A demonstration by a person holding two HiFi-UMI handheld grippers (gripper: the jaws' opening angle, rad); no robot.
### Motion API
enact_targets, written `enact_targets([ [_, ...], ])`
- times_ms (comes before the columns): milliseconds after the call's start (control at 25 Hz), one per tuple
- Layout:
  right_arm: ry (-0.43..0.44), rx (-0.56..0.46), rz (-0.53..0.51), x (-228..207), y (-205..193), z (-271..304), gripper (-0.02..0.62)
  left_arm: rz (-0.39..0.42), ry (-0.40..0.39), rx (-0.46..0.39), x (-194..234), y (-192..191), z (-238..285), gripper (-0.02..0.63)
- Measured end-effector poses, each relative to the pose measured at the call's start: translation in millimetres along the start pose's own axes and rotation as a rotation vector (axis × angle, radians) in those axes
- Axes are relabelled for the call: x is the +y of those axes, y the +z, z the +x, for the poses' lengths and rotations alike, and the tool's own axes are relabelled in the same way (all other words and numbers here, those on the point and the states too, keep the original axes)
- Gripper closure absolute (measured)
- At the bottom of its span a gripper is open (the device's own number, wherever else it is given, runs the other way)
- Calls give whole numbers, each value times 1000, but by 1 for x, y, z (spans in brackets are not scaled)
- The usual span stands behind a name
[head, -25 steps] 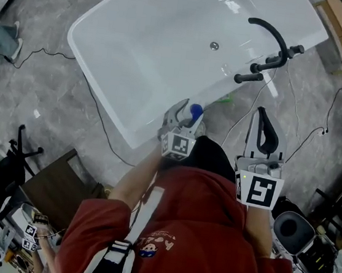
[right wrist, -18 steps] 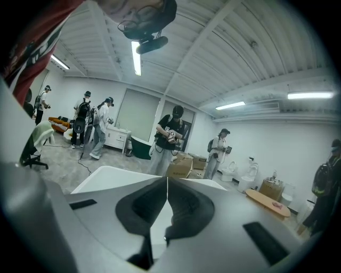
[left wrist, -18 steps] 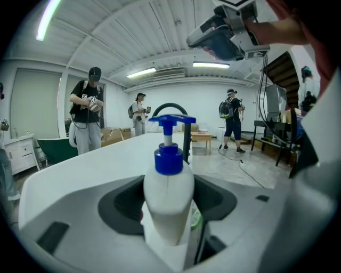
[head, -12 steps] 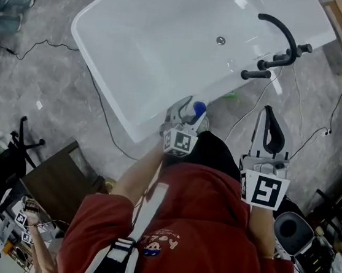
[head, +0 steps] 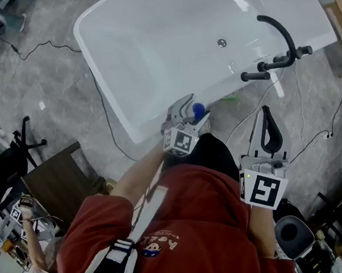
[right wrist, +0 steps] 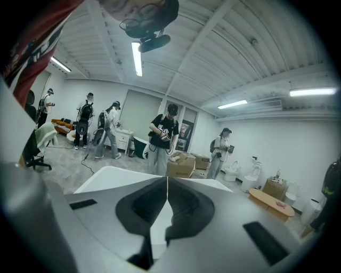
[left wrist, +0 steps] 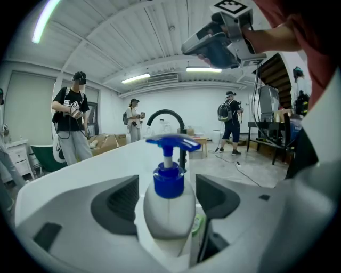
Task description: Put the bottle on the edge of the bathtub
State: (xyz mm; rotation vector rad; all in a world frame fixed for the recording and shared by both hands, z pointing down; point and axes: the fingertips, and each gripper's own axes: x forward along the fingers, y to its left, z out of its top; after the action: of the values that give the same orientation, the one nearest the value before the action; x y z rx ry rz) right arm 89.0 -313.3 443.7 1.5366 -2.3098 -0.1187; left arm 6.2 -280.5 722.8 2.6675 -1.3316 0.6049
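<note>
A white pump bottle with a blue cap [head: 198, 110] stands upright on the near edge of the white bathtub [head: 150, 130]. My left gripper [head: 192, 112] straddles it, and its jaws are opening. In the left gripper view the bottle [left wrist: 169, 208] fills the gap between the two pads, with a thin slit on its left side. The tub edge [left wrist: 106, 160] runs ahead toward the black faucet [left wrist: 170, 120]. My right gripper [head: 263, 113] hangs shut over the floor, to the right of the bottle and clear of the tub. Its pads [right wrist: 154, 202] meet with nothing between them.
A black curved faucet [head: 282, 38] stands on the tub's right rim. Cables [head: 99, 115] trail over the grey floor. A dark wooden cabinet [head: 60, 181] is at lower left and a round bin [head: 292, 231] at lower right. Several people stand in the room beyond.
The left gripper and the bottle stay at the tub's near edge. Only the head camera has shifted slightly. The right gripper has not moved.
</note>
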Motion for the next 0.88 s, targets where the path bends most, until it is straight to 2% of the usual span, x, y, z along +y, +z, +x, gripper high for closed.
enact_targets([
  [160,3,-11,9,-2,0,-3,583,-10,-6,11,-2,14,-7,278],
  [520,10,-49,33,-4,5,-8,583,-3,34,-41,4,43,-24,272],
  [880,-2,-103,61,-9,16,-8,583,54,71,-168,27,106,-52,272],
])
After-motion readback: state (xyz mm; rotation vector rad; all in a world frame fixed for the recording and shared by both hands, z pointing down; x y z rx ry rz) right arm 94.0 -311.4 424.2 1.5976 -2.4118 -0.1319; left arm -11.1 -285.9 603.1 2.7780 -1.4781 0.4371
